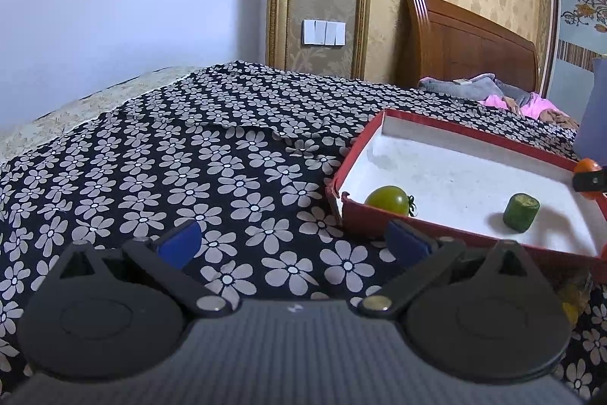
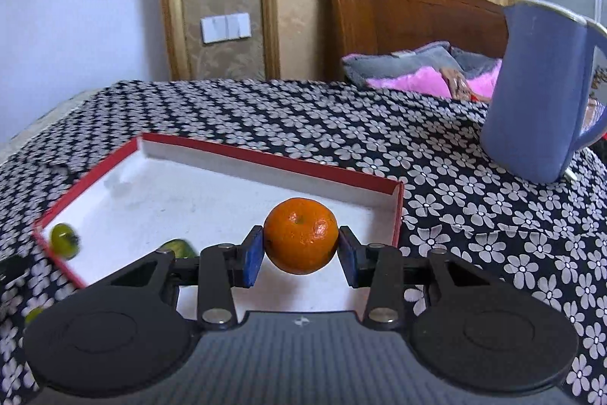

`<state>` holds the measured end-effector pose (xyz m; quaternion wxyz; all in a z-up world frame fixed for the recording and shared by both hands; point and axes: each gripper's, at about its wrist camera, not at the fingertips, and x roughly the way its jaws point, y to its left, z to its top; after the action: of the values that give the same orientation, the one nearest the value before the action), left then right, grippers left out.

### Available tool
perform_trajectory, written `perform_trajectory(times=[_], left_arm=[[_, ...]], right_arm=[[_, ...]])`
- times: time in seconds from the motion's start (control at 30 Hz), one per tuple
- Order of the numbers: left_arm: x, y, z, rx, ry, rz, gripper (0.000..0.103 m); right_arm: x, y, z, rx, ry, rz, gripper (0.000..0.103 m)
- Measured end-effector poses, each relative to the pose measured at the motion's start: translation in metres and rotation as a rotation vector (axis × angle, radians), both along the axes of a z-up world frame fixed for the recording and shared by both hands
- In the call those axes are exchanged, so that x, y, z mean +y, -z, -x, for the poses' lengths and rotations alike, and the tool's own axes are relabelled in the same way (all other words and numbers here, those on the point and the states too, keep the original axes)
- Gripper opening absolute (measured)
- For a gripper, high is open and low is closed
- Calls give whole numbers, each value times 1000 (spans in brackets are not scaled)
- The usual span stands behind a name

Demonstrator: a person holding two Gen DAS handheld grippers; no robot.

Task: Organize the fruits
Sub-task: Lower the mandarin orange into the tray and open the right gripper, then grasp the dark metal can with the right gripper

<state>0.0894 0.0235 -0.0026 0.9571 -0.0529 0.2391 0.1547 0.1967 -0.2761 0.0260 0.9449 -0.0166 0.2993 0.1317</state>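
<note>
From the left wrist view, the left hand-held gripper [image 1: 292, 243] sits nearest, its blue pads [image 1: 182, 245] spread wide with nothing between them, only the flower-print cloth [image 1: 189, 158] beneath. Just beyond its right finger lies the red box [image 1: 379, 222] with a white floor. This view shows the green tomato [image 1: 389, 200] sharply, stem turned to the right, close to the box's near wall, and a short green cut piece [image 1: 521, 213] standing upright further right on the box floor. At the right edge a sliver of the orange [image 1: 586, 166] and a black fingertip of the other tool show above the box's far side. Behind the cloth stand the wooden headboard [image 1: 466, 44] and a wall switch [image 1: 324, 32].

The right wrist view shows what the left one barely catches: the right hand-held gripper [image 2: 301, 253] is closed narrowly on the orange [image 2: 301, 235], both blue pads [image 2: 253, 257] pressing its sides, the fruit held above the box's [image 2: 265, 160] white floor near the right-hand wall. Here the tomato [image 2: 65, 240] and the green piece [image 2: 178, 247] are blurred, the latter half hidden behind the left finger. Only this view shows the whole blue jug [image 2: 538, 93] standing on the cloth [image 2: 455, 215] to the right, well apart from the box, with pink and grey bedding [image 2: 417, 71] behind.
</note>
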Motion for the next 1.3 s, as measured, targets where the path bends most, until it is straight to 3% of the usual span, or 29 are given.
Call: perform_trajectory(times=[0.3,0.43,0.67,0.83,1.1,1.3], left_arm=[[0,1,-1,3,1,4,103],[0,1,-2,2,0,7,103],[3,2,-2,10,-1,25,103],[5,3,-3,17,-3,38,103],[5,3,-2,17,-3,37,103],[3,4,-2,16,5,34,103]], right_arm=[[4,11,-27,25,66,10,42],[-1,8,-22,27,80,-7,51],[-8,-17,59,-95,-59,-59,51],[-1,-8,111,-96,-200,-68,51],[24,14,119,-44,-275,-47,51],[27,26,108,-16,-270,-20,51]])
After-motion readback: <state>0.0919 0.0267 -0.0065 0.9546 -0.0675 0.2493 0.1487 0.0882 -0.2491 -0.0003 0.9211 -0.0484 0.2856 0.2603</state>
